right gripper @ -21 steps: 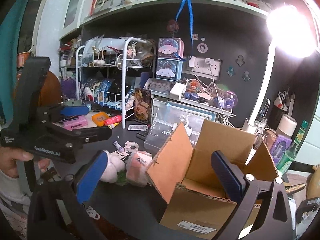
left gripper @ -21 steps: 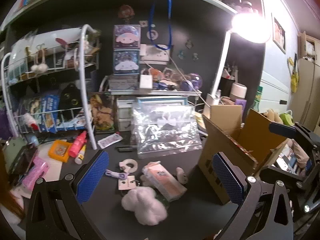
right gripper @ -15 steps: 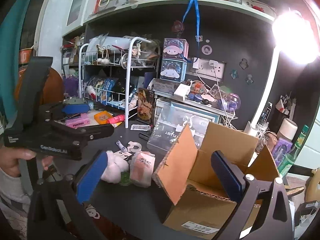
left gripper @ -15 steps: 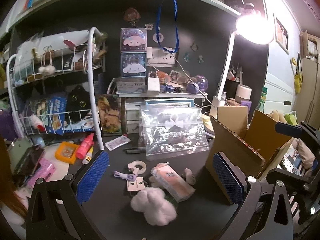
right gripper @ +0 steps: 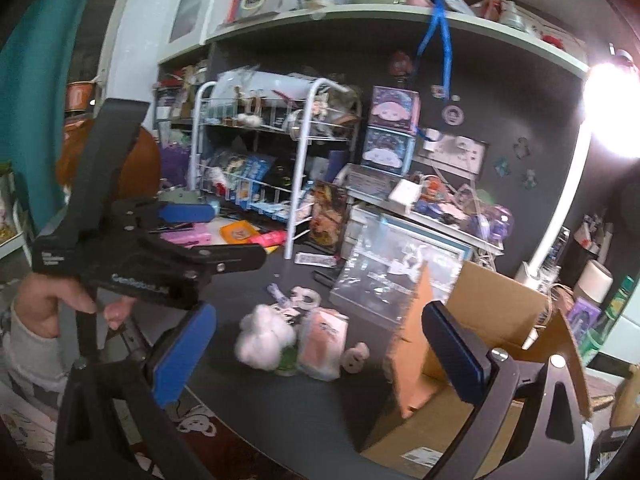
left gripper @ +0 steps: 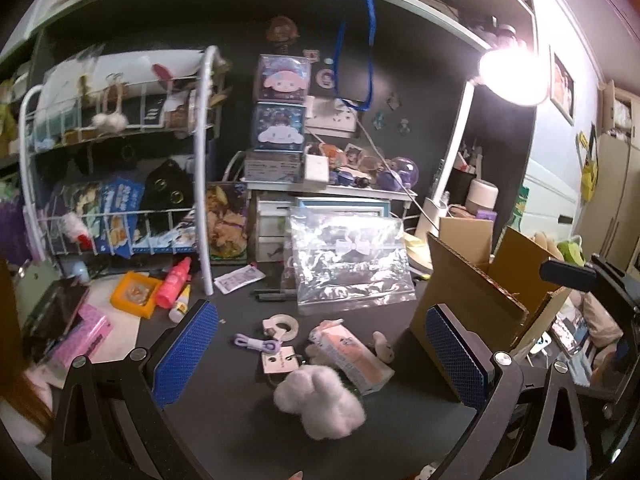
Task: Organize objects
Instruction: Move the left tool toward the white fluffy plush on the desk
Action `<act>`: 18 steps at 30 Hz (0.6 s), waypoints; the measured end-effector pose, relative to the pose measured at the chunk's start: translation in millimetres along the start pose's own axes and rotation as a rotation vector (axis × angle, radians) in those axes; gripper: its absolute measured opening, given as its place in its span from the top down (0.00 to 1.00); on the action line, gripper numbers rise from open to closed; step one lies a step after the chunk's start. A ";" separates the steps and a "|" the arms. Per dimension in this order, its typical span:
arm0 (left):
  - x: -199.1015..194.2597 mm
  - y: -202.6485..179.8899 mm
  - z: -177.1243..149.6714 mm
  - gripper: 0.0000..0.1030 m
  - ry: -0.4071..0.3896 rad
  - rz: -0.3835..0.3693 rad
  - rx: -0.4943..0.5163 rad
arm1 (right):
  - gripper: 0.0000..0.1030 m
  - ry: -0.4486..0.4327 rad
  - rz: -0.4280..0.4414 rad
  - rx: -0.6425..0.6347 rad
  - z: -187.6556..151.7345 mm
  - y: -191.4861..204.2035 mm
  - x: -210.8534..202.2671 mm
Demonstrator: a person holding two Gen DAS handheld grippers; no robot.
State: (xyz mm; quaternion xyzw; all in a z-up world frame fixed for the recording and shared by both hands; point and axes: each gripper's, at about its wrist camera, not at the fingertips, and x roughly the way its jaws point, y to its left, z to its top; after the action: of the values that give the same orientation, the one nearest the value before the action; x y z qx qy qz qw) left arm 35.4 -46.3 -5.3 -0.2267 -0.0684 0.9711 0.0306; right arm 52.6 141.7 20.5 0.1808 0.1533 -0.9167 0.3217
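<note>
Your left hand-held gripper [left gripper: 320,352] is wide open and holds nothing. It hangs over the dark surface [left gripper: 224,412], above a fluffy pink toy [left gripper: 320,402] and a pink pack [left gripper: 352,350] just beside it. Your right hand-held gripper [right gripper: 316,350] is wide open too, and empty. The open cardboard box [right gripper: 472,320] sits to the right of the toy, near it.
</note>
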 end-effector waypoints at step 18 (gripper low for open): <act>11.4 70.7 -24.1 0.00 0.057 -0.011 -0.086 | 0.01 0.148 0.162 -0.037 -8.0 56.6 80.2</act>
State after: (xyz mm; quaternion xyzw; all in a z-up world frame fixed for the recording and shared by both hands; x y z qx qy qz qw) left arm 33.9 -112.3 -42.0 -0.2549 -0.1102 0.9603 0.0279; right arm 32.7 59.8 -30.3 0.2538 0.1786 -0.8689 0.3856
